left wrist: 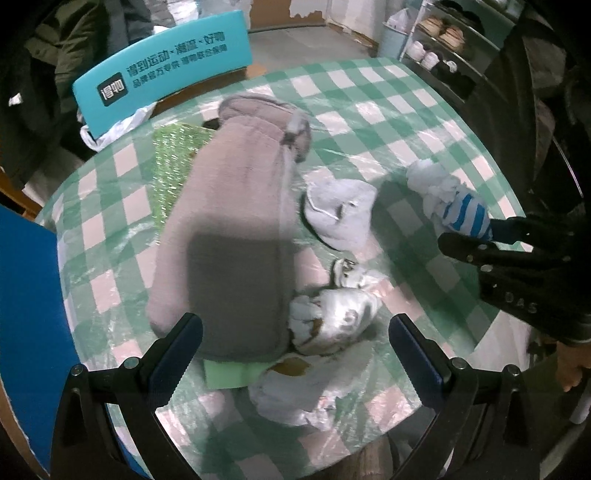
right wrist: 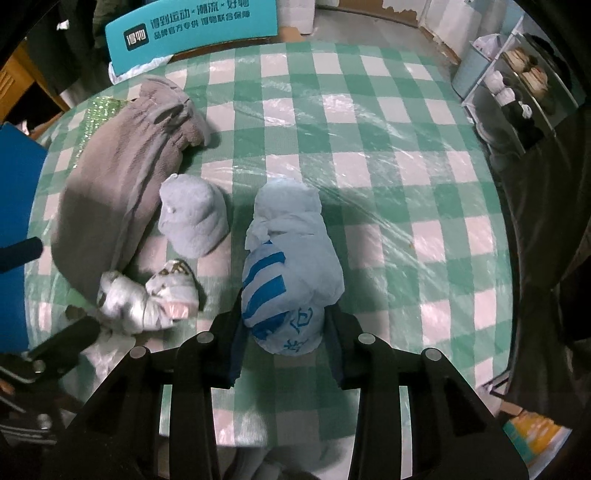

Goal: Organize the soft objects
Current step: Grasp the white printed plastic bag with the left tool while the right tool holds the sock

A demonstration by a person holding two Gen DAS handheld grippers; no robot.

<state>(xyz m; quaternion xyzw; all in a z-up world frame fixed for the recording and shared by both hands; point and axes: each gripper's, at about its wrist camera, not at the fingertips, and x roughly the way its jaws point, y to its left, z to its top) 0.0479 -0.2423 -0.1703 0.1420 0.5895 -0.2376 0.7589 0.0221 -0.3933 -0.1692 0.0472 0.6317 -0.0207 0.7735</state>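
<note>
Green and white squares cover our worktop (right wrist: 369,155), with clear plastic on top of the cloth. Behind it stands a teal sign (right wrist: 192,29), and a shoe rack (right wrist: 517,81) sits off to the right.

We think we are only partway through tidying the soft things. Our right claw (right wrist: 284,332) has its two sides pressed on a white bundle with blue stripes (right wrist: 291,258). So that one is picked and held at its near end. From the left view it looks lifted at one end, but we cannot tell if it is fully off the cloth.

Our left claw (left wrist: 295,354) is wide apart and holds nothing. It hangs over a crumpled white wrap with brown marks (left wrist: 332,321) and a white bag (left wrist: 295,398) at the near edge.

A big grey pouch (right wrist: 114,192) lies on the left with a shiny green sheet (left wrist: 173,173) under its far side. Just beside the pouch sits a small pale blue bundle (right wrist: 195,221). These look loose and spread about.

We do not see a box or bin for them, so where they should go we cannot tell. Most of the sorting seems left to do.
</note>
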